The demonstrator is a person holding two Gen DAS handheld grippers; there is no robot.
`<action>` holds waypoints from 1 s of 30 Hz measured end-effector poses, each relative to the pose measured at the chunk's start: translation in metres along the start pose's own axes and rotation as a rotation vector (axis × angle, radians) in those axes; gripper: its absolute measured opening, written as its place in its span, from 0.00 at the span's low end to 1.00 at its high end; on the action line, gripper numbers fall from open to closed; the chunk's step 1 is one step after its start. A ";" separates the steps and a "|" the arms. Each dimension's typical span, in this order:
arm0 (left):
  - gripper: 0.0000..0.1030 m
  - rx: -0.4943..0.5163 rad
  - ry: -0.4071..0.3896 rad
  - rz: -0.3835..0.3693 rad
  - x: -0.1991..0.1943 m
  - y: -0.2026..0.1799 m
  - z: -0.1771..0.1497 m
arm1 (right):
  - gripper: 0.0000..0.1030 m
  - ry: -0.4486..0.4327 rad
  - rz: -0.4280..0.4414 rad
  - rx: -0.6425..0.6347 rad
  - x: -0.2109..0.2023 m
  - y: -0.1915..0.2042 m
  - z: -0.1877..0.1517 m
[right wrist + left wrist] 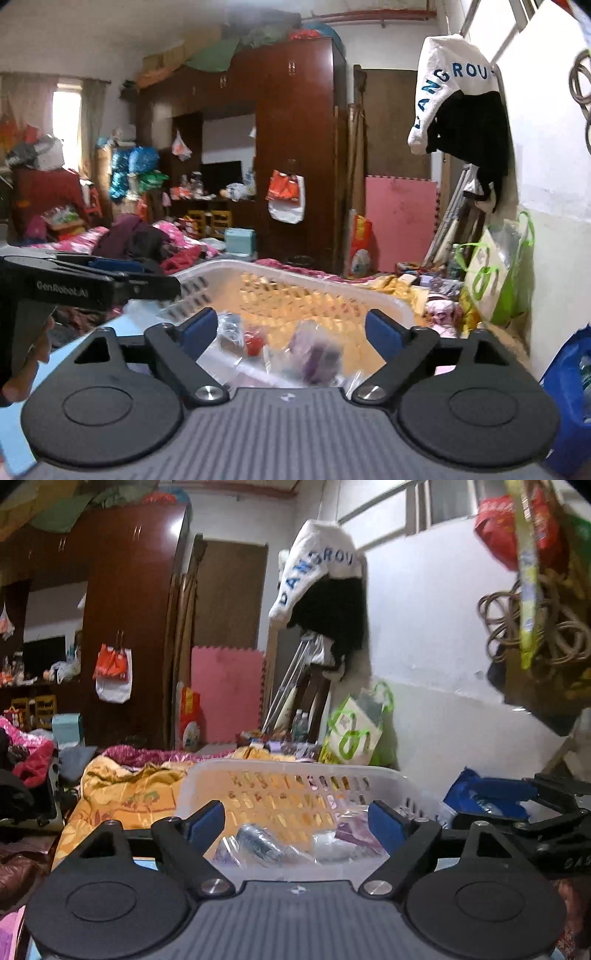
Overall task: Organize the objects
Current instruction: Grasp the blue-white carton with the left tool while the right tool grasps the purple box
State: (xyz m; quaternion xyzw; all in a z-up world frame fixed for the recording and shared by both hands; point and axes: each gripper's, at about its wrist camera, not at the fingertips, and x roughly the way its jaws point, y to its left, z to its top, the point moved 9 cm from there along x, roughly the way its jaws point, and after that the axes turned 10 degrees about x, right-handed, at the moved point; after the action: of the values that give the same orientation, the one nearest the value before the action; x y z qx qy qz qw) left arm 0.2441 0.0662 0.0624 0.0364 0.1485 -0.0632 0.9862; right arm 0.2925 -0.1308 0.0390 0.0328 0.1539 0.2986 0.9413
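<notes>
Both grippers, left gripper (297, 825) and right gripper (291, 332), jaws apart, empty; white basket (295, 771) of bagged items directly ahead, just below.

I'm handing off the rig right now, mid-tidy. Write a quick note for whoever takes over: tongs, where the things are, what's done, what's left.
Left tongs: open, nothing between the pads, poised over the white basket.
Right tongs: open, empty too, beside the left ones at the same basket.
In the basket: clear plastic bags of small items, one holding something red, one something purple.
Done: those bags are in the basket.
Left: cannot tell from these views what else needs sorting; the bed around the basket is cluttered with clothes and bedding.
</notes>
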 end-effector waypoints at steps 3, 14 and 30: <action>0.88 0.019 -0.038 0.041 -0.033 0.006 -0.017 | 1.00 -0.021 0.014 -0.016 -0.028 -0.007 -0.014; 0.91 -0.131 0.208 0.168 -0.008 0.084 -0.111 | 1.00 0.253 -0.021 0.072 0.026 -0.056 -0.096; 0.53 -0.064 0.335 0.216 0.044 0.065 -0.113 | 0.73 0.264 0.002 0.115 0.038 -0.061 -0.107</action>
State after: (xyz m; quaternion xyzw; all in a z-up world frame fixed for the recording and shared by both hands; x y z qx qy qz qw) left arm 0.2621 0.1356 -0.0549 0.0306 0.3077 0.0545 0.9494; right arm 0.3229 -0.1625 -0.0826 0.0474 0.2933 0.2920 0.9091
